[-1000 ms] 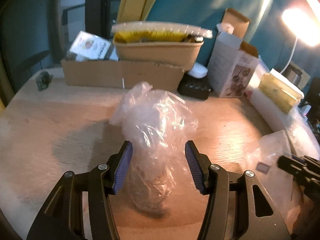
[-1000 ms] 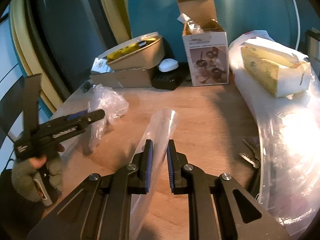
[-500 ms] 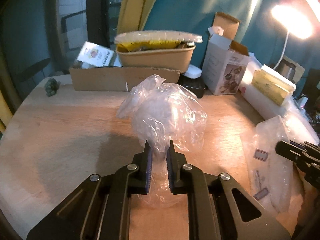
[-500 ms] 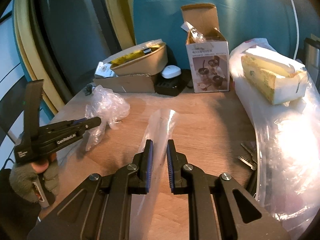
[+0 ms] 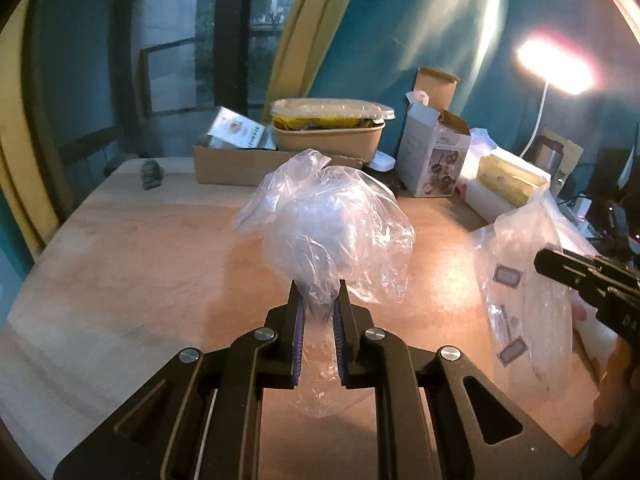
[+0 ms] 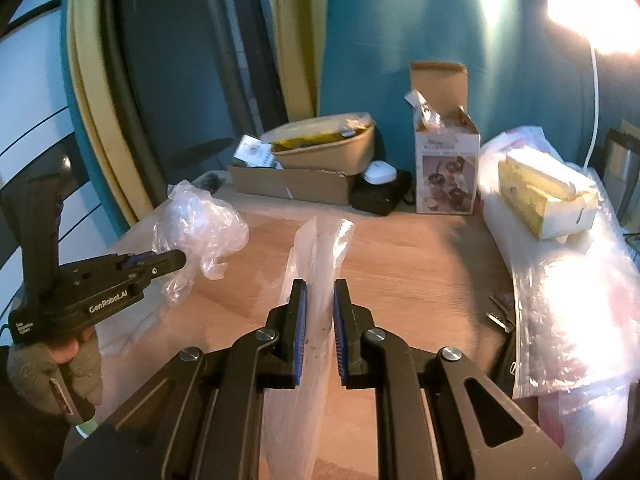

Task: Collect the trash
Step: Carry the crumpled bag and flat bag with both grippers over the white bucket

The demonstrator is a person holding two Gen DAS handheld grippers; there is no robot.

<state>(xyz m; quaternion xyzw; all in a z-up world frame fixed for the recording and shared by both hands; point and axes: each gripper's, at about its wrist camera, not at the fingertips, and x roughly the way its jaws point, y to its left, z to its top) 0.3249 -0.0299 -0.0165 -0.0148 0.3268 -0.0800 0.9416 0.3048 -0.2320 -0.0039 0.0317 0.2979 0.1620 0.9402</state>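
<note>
My left gripper [image 5: 318, 300] is shut on a crumpled clear plastic bag [image 5: 332, 228] and holds it above the wooden table [image 5: 140, 264]. The same bag [image 6: 200, 224] and left gripper [image 6: 168, 262] show at the left of the right wrist view. My right gripper [image 6: 319, 300] is shut on a flat clear plastic pouch [image 6: 320, 248] and holds it upright over the table. That pouch [image 5: 520, 280], with small printed labels, shows at the right of the left wrist view beside the right gripper [image 5: 548, 266].
At the table's back stand a cardboard tray [image 5: 240, 164], a lidded takeaway bowl [image 5: 328, 130] and an open white carton [image 5: 436, 156]. A yellowish block on plastic sheeting [image 6: 544, 196] and a large zip bag [image 6: 572, 308] lie at the right. A lit lamp [image 5: 556, 64] glares.
My left gripper closed on the crumpled bag and lifted it off the table. My right gripper raised the flat pouch higher, still shut on it.
</note>
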